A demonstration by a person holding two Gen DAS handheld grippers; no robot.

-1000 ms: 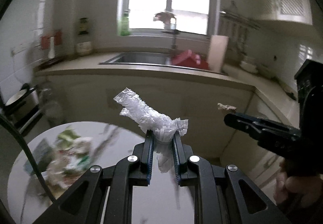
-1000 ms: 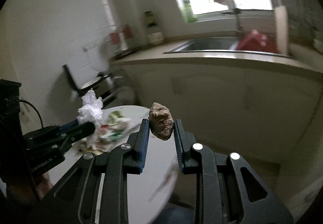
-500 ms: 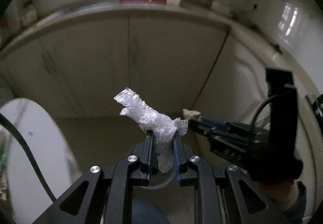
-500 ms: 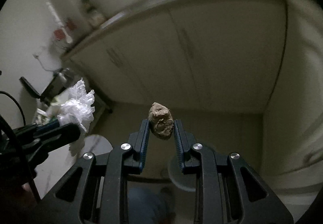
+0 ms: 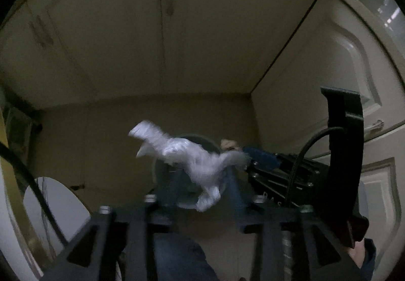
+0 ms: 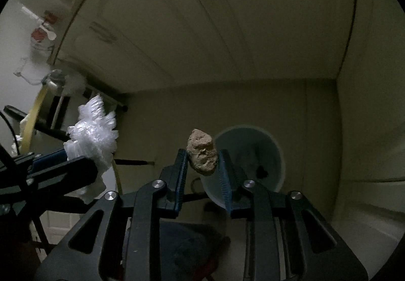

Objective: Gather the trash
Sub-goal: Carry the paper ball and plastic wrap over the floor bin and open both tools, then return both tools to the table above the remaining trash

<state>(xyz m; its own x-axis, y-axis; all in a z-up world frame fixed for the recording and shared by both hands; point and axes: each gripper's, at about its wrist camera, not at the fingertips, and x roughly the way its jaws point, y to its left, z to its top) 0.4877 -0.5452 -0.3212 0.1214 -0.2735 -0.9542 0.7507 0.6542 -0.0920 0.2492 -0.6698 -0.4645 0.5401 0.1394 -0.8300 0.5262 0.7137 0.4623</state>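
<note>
My left gripper (image 5: 205,172) has its jaws spread, blurred by motion; the crumpled clear plastic wrapper (image 5: 184,154) sits loose between them, above a pale blue bin (image 5: 162,169) on the floor. My right gripper (image 6: 202,157) is shut on a brown crumpled lump (image 6: 202,154), held just left of the bin's (image 6: 273,154) open mouth. The wrapper (image 6: 91,136) and left gripper also show at the left of the right wrist view. The right gripper (image 5: 240,152) with the lump (image 5: 227,144) shows at the right of the left wrist view.
Cream cabinet doors (image 5: 162,28) meet in a corner behind the bin. The round white table's edge (image 5: 50,202) is at lower left. A dark bit of trash (image 6: 262,172) lies inside the bin. A person's blue-clad leg (image 5: 177,255) is below.
Both grippers tilted down from the counter and sink to the floor bin. The left jaws have spread apart and the wrapper is coming loose. The right gripper still grips the lump.
</note>
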